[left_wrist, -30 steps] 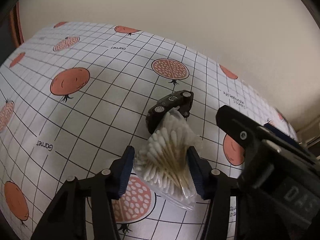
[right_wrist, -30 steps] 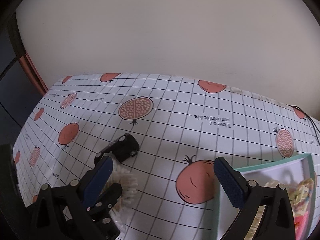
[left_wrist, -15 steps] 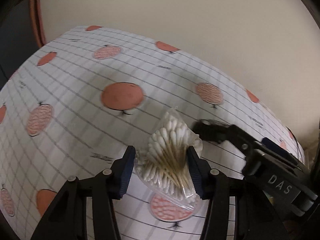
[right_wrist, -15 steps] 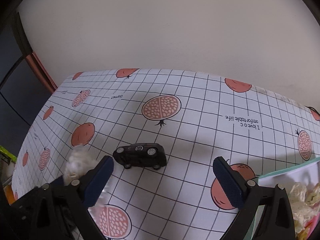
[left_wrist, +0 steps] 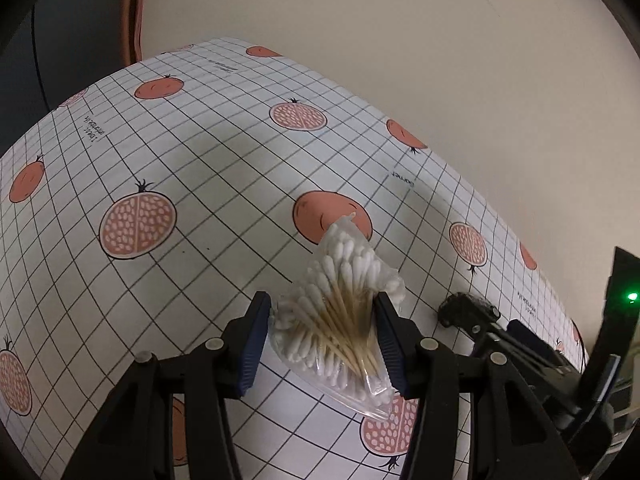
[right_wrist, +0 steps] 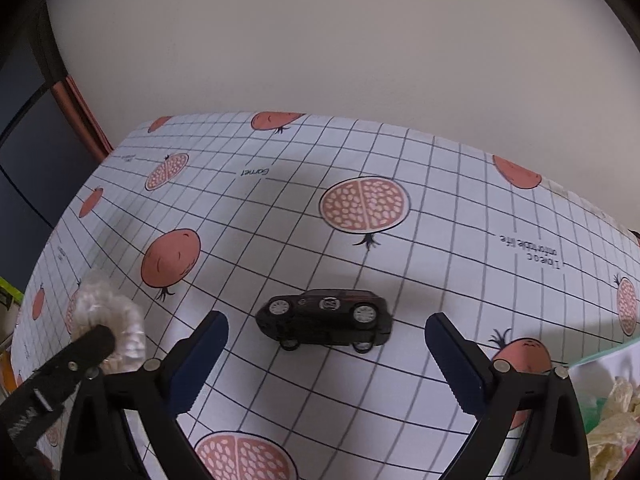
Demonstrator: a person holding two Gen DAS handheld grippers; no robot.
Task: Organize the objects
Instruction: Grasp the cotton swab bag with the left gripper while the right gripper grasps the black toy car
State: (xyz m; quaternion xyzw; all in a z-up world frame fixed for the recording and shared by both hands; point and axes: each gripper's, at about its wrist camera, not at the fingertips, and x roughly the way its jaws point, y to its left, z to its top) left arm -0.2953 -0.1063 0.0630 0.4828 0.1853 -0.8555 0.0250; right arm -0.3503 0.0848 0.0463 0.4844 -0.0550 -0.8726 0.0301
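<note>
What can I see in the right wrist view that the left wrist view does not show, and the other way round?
Only the right wrist view shows the whole black toy car lying on its side, ahead of the open right gripper, and the corner of a teal-rimmed box at the right edge.

Only the left wrist view shows the cotton swab bag clearly, with wooden sticks and white tips, clamped in the left gripper, plus a green light.

Both show the pomegranate-print tablecloth, the plain wall, and a part of the other gripper.

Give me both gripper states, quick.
Left gripper: shut on the bag of cotton swabs.
Right gripper: open, holding nothing, toy car ahead.
</note>
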